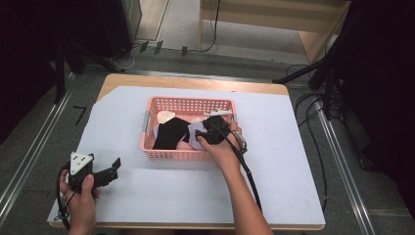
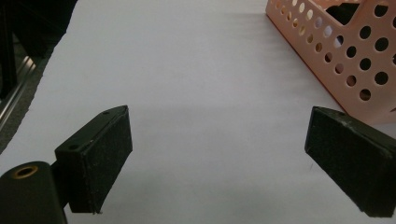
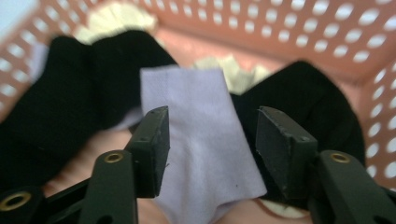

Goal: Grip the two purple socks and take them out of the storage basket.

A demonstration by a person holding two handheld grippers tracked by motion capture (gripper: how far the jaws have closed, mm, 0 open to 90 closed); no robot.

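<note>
A pink perforated basket (image 1: 186, 104) sits mid-table holding black (image 1: 171, 133), lilac (image 1: 197, 130) and cream (image 1: 165, 116) cloth items. My right gripper (image 1: 208, 131) reaches down into the basket from its near right side. In the right gripper view its jaws stand open astride a lilac cloth (image 3: 205, 140), with black cloth (image 3: 56, 107) on either side and cream cloth (image 3: 121, 18) behind; the gripper (image 3: 212, 140) holds nothing. My left gripper (image 1: 113, 169) rests at the near left of the table, open over bare white sheet (image 2: 205, 93), the basket corner (image 2: 345, 51) to its right.
A white sheet (image 1: 274, 161) covers the wooden table. Dark stands and cables lie on the floor to the right (image 1: 318, 107) and beyond the far edge. A metal rail (image 1: 29, 156) runs along the left side.
</note>
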